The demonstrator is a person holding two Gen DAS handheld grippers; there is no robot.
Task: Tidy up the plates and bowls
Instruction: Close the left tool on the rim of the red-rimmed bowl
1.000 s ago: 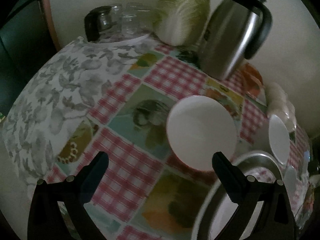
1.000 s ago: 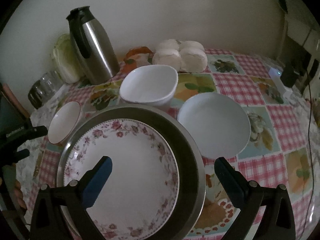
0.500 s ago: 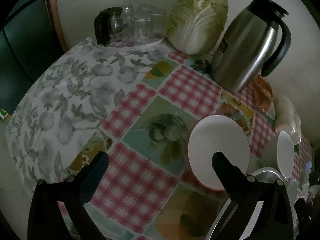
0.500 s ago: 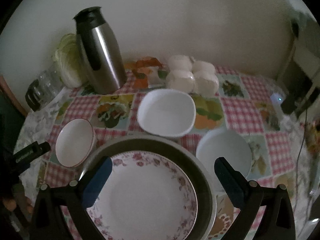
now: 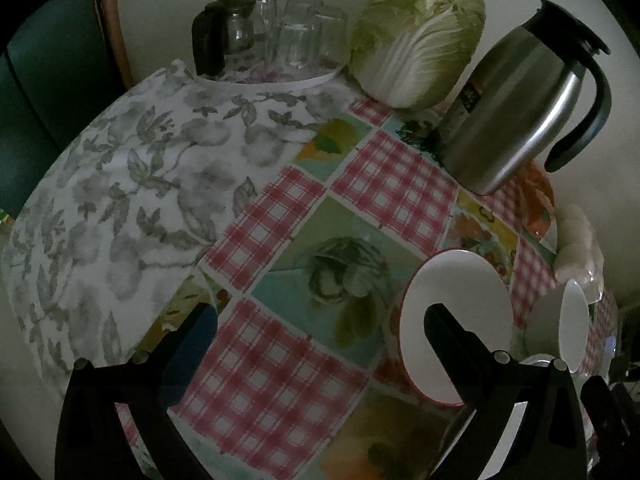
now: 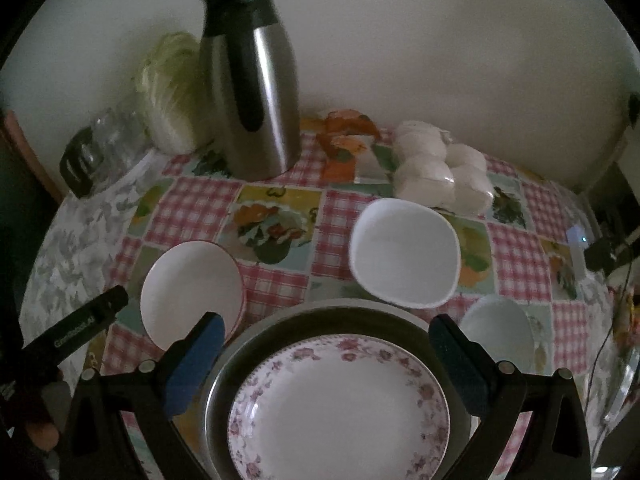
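Both tongs wide open, empty; right tongs [image 6: 324,346] above floral plate [image 6: 340,408].

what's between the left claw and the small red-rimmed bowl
Nothing visible. The open left claw has only bare checked tablecloth before the small red-rimmed white bowl, whose near side its right finger already overlaps in the left wrist view.

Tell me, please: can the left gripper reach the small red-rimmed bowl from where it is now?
Probably yes. The left gripper is open and the red-rimmed bowl lies just ahead, to its right, with only bare tablecloth between them.
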